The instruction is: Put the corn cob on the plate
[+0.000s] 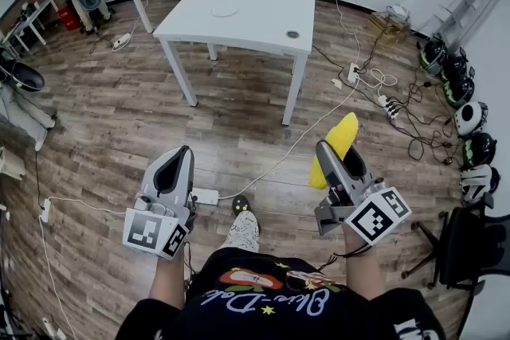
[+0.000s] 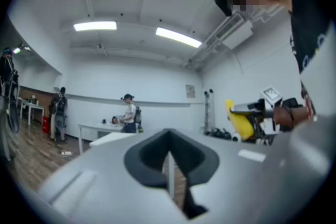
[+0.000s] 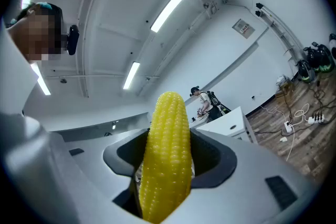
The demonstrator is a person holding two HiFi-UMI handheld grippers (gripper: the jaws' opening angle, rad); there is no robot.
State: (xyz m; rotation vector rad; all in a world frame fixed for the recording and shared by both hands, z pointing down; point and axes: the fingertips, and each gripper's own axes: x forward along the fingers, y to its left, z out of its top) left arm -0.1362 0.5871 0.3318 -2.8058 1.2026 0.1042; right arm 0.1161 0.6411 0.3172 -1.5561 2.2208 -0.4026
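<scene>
Wood-plank floor (image 1: 119, 131) carries a white table (image 1: 255, 20) bearing a plate (image 1: 224, 11).

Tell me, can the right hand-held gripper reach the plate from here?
Probably not yet. The right hand-held gripper, holding the corn, is far back from the table where the plate sits. Only floor and a cable lie between, so stepping closer should do it.
</scene>
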